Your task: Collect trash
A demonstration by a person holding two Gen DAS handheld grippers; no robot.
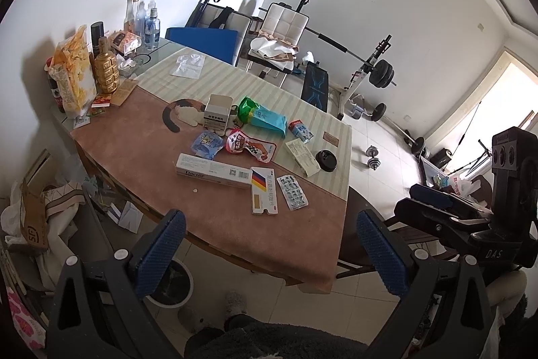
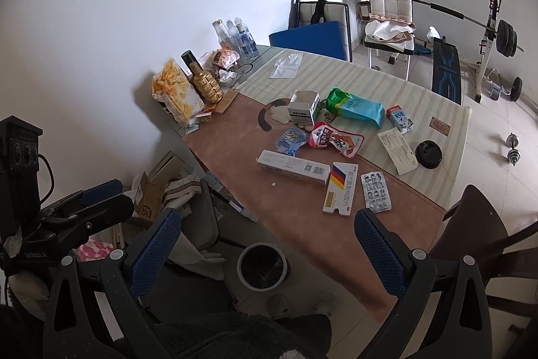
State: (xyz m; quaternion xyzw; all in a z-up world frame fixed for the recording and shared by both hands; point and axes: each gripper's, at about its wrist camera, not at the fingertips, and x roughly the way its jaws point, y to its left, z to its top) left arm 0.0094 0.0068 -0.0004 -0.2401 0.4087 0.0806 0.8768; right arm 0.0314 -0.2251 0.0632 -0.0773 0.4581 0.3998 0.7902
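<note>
Trash lies spread on the table [image 1: 235, 224]: a long white box [image 1: 215, 172], a flag-striped box [image 1: 264, 194], a blister pack [image 1: 292, 192], a red snack pouch [image 1: 248, 145], a blue wrapper [image 1: 206, 145], a green-blue bag [image 1: 264, 116], a small milk carton [image 1: 301, 130], a black lid [image 1: 326, 160]. A white-rimmed bin [image 2: 262, 264] stands on the floor below the table edge. My left gripper [image 1: 269, 254] is open and empty, short of the table. My right gripper [image 2: 265, 254] is open and empty, above the bin. The same trash shows in the right wrist view, such as the long box [image 2: 294, 170].
Snack bags, a gold bottle [image 1: 106, 71] and water bottles stand at the table's far left. Cardboard and clutter [image 1: 33, 217] lie on the floor to the left. A dark chair [image 2: 484, 231] stands at the right. Chairs and a weight bench [image 1: 370, 69] are behind.
</note>
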